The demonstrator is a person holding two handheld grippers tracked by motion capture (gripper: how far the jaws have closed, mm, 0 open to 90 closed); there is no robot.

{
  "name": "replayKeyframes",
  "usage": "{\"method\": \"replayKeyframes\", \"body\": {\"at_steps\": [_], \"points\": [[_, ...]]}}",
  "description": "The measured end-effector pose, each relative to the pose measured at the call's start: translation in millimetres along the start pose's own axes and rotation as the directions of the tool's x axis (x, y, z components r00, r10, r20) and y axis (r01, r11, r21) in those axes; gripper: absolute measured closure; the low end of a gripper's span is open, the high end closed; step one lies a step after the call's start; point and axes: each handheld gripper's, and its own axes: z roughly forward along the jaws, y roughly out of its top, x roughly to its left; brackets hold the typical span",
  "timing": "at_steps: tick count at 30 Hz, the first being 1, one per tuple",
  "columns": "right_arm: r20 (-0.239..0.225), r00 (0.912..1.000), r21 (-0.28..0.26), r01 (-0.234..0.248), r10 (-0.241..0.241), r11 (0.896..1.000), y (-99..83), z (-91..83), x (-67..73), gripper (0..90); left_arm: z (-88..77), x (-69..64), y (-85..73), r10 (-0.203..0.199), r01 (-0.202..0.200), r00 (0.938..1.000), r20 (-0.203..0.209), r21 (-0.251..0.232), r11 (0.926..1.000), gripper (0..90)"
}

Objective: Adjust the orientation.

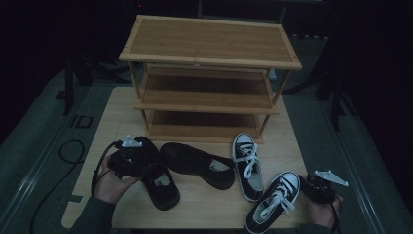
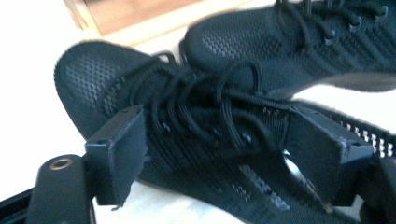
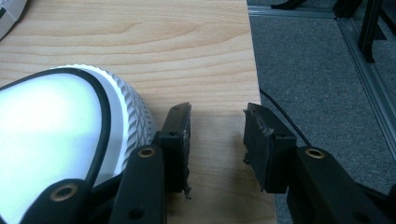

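The nearer black mesh shoe [image 1: 163, 187] lies on the wooden surface [image 1: 209, 207] at the person's left, heel toward the person. The left gripper [image 2: 215, 144] straddles its laced midfoot. The jaws stand apart, one on each side, and do not seem to pinch the upper.

It is all black, with a woven, dotted mesh upper, round cord laces in loose loops and a low dark sole. It looks light and soft. The mesh will probably cave in under pressure and the laces may slide, so a firmer hold would be across the sole and sidewall or on the heel collar.

At the right, the right gripper [image 3: 217, 135] rests at the surface's edge with its jaws apart and nothing between them, just beside the white toe cap of a black-and-white sneaker [image 1: 272, 200].

Farther off lie the second black shoe [image 1: 197, 163] and the other sneaker [image 1: 247, 165]. Behind them stands a three-tier wooden shoe rack [image 1: 209, 44].
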Motion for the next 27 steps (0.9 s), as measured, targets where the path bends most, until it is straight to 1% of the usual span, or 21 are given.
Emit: {"method": "replayKeyframes", "body": {"at_steps": [1,2,4,5,7,9,10,11,12,15,18,20,21,22,24,26,27], "points": [[0.0,1.0,0.0,0.0,0.0,1.0,0.0,0.0,0.0,60.7,-1.0,0.1,-1.8,0.006,-0.006,0.9997,0.023,0.003,1.0,28.1],[0.0,1.0,0.0,0.0,0.0,1.0,0.0,0.0,0.0,60.7,-1.7,-0.1,-2.6,0.006,-0.006,0.9994,0.035,0.008,0.9999,36.1],[0.0,1.0,0.0,0.0,0.0,1.0,0.0,0.0,0.0,60.7,-4.1,-0.2,-4.0,0.013,-0.014,0.9978,0.065,0.016,0.9998,48.8],[0.0,1.0,0.0,0.0,0.0,1.0,0.0,0.0,0.0,60.7,-5.2,-0.4,-4.2,0.027,-0.03,0.9965,0.079,0.026,0.9992,56.8],[0.0,1.0,0.0,0.0,0.0,1.0,0.0,0.0,0.0,60.7,-6.9,-2.6,-4.7,0.046,-0.048,0.9974,0.055,0.037,0.9982,70.0],[0.001,1.0,0.001,-0.001,0.001,1.0,0.0,0.0,0.0,60.6,-8.8,-3.1,-5.5,0.055,-0.057,0.9977,0.041,0.035,0.9978,78.3],[0.001,1.0,0.001,-0.001,0.001,1.0,0.0,0.0,0.0,60.6,-10.7,-2.6,-5.8,0.063,-0.063,0.9979,0.015,0.04,0.9972,81.1],[0.001,1.0,0.001,-0.001,0.001,1.0,0.0,0.0,0.0,60.6,-12.0,-1.8,-6.1,0.064,-0.064,0.998,0.002,0.04,0.9972,82.9],[0.0,1.0,0.0,-0.001,0.001,1.0,0.0,0.0,0.0,60.6,-14.1,0.1,-6.3,0.067,-0.067,0.9977,-0.013,0.044,0.9968,83.5],[0.0,1.0,0.0,-0.001,0.001,1.0,0.0,0.0,-0.1,60.5,-20.2,8.2,-8.0,0.06,-0.057,0.9969,-0.052,0.05,0.9971,83.9],[0.0,1.0,0.001,-0.001,0.001,1.0,0.0,0.0,-0.1,60.5,-24.9,17.4,-11.5,0.04,-0.035,0.9931,-0.11,0.048,0.9982,83.7],[0.001,1.0,0.0,-0.001,0.001,1.0,0.0,0.0,0.0,60.4,-26.0,21.1,-14.1,0.023,-0.017,0.9901,-0.139,0.043,0.999,83.0],[0.001,1.0,0.001,-0.002,0.002,1.0,0.0,0.0,0.0,60.5,-25.4,21.6,-14.9,0.015,-0.009,0.99,-0.14,0.045,0.999,81.2],[0.001,1.0,0.0,-0.002,0.002,1.0,0.0,0.0,0.0,60.4,-23.5,21.4,-15.3,0.02,-0.012,0.9894,-0.144,0.057,0.9983,77.4],[0.001,1.0,0.001,-0.002,0.002,1.0,0.1,0.0,0.0,60.4,-16.2,20.0,-15.8,0.031,-0.017,0.9875,-0.155,0.093,0.9955,70.6],[0.002,1.0,0.0,-0.001,0.001,1.0,0.0,0.0,0.0,60.4,-6.9,20.5,-16.0,0.035,-0.015,0.9866,-0.16,0.123,0.9923,68.9],[0.002,1.0,0.0,-0.001,0.001,1.0,0.0,0.0,0.0,60.4,-6.9,20.5,-16.0,0.035,-0.015,0.9866,-0.16,0.123,0.9923,68.9]]}}
